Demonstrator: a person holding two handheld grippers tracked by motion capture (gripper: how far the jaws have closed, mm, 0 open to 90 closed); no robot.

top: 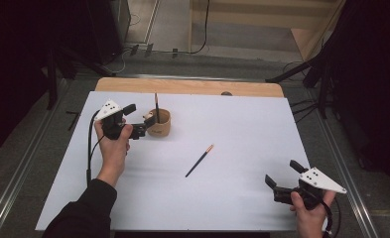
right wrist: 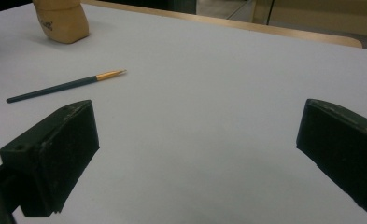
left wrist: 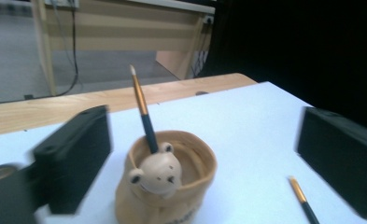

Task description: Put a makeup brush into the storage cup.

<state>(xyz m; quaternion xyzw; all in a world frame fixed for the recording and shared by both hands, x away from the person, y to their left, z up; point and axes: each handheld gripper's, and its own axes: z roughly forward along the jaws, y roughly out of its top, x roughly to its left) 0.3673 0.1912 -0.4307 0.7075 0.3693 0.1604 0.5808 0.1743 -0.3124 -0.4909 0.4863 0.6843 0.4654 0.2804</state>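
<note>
The left gripper [top: 135,120] hangs with fingers wide just beside the tan cup [top: 159,124], where one brush [top: 157,106] stands untouched, while another brush [top: 199,160] lies mid-tabletop [top: 242,124], well apart from the right gripper's [top: 282,179] wide, empty fingers.

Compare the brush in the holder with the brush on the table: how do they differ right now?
The brush in the holder stands nearly upright, bristle tip up, leaning slightly; the brush on the table lies flat. The first rests inside the tan bear-faced holder; the second lies apart from it on the white table. The first is in front of the open left claw; the second lies between both claws. Both share dark handles and gold ferrules.
</note>
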